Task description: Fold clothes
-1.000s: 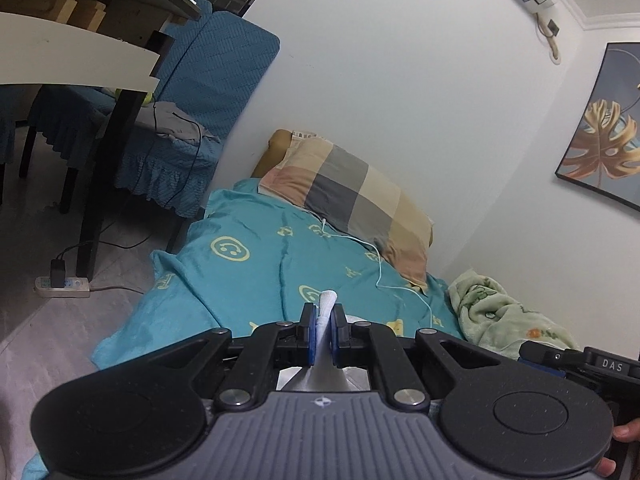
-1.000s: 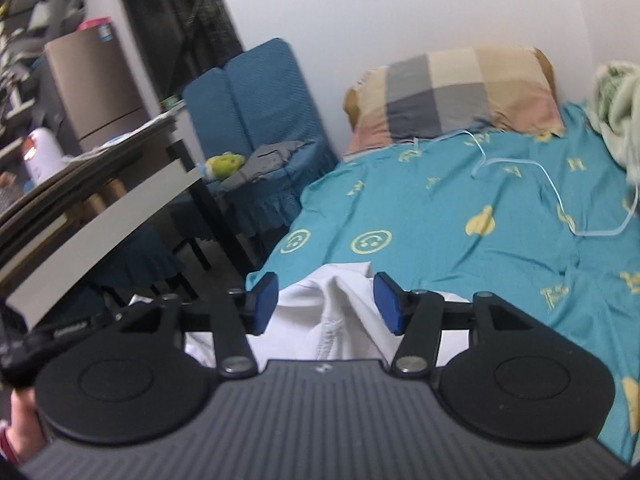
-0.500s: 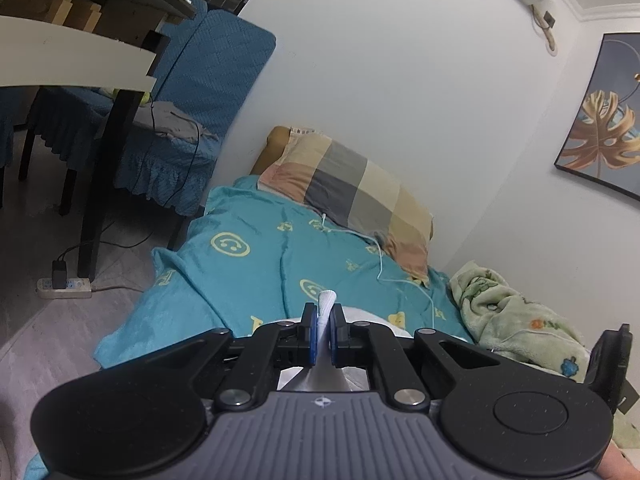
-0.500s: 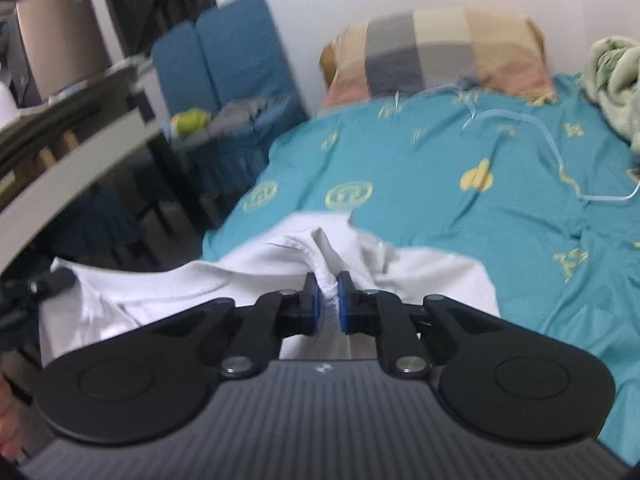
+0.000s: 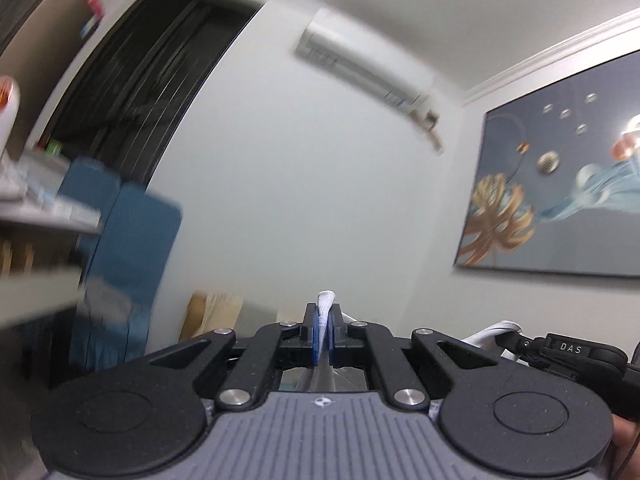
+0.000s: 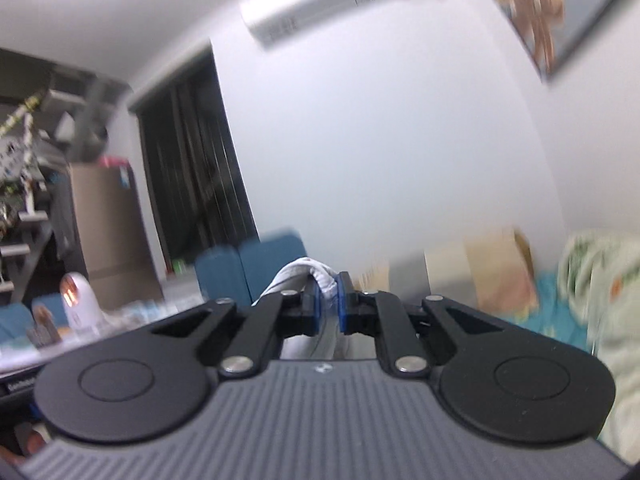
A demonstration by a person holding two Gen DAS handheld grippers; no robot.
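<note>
The white garment [image 5: 325,300] is held up in the air by both grippers. In the left wrist view the left gripper [image 5: 324,334] has its blue-padded fingers [image 5: 317,334] pressed together on a thin ribbed edge of the cloth, and this edge stands out a little above the tips. In the right wrist view the right gripper [image 6: 329,304] has its fingers [image 6: 343,300] closed narrowly on a bunched fold of the same white garment [image 6: 308,274], which bends over to the left of the tips. At the right edge of the left wrist view the other gripper shows from the side, with cloth at its tip and the white letters "DAS" [image 5: 570,347] on its black body. Both cameras look upward at the white wall, where an air conditioner [image 5: 368,70] hangs; its label is too blurred to read. A framed picture [image 5: 560,176] with golden leaves hangs at the right. The teal bed [image 6: 548,308] is only partly visible low in the right wrist view.
</note>
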